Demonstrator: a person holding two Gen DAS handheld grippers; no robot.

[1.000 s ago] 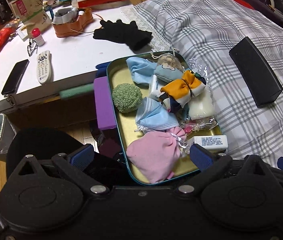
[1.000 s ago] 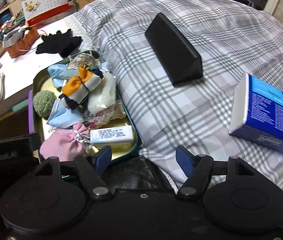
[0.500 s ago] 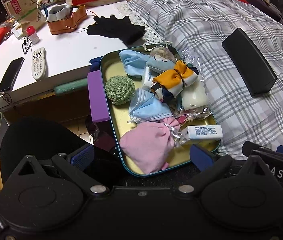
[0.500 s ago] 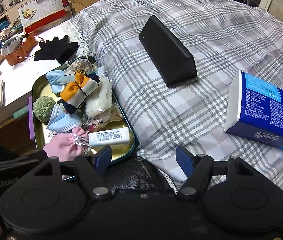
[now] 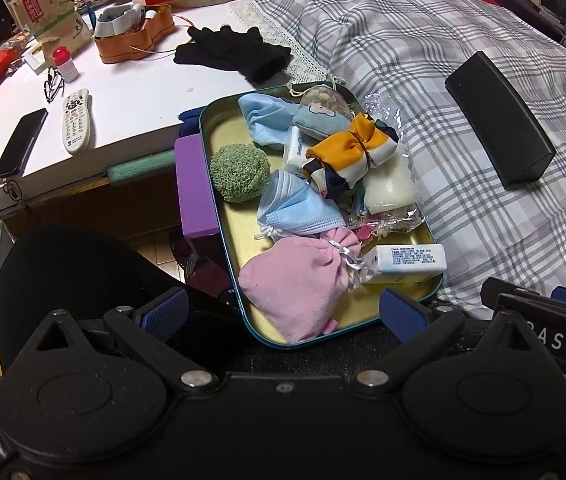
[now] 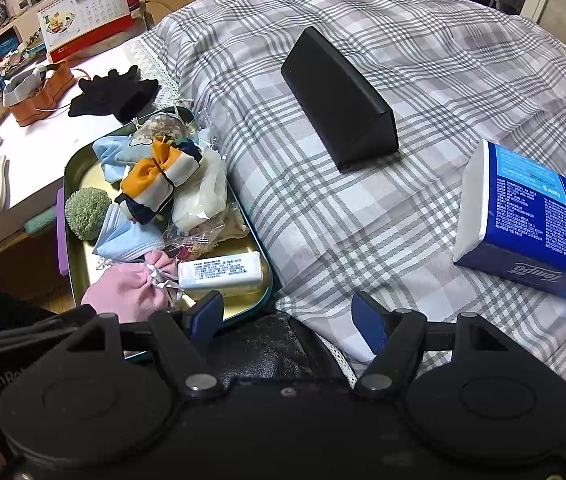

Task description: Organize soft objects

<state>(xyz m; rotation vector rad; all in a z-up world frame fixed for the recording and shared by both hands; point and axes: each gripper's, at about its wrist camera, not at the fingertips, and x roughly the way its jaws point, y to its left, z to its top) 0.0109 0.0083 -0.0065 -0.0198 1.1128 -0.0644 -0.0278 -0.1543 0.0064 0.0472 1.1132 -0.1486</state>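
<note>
A teal-rimmed gold metal tray rests at the edge of the plaid bed. It holds a pink pouch, a green knitted ball, a blue face mask, an orange-white-navy bow, a white tissue pack and other soft items. My left gripper is open and empty just before the pink pouch. My right gripper is open and empty at the tray's near right corner.
A black wedge-shaped case lies on the plaid cover. A blue Tempo tissue pack lies to the right. The white desk holds black gloves, a remote, a phone and an orange box.
Both grippers have pulled back and risen slightly, so the tray looks a little farther off. The right gripper has come into the left wrist view at lower right. Nothing in the tray moved.
</note>
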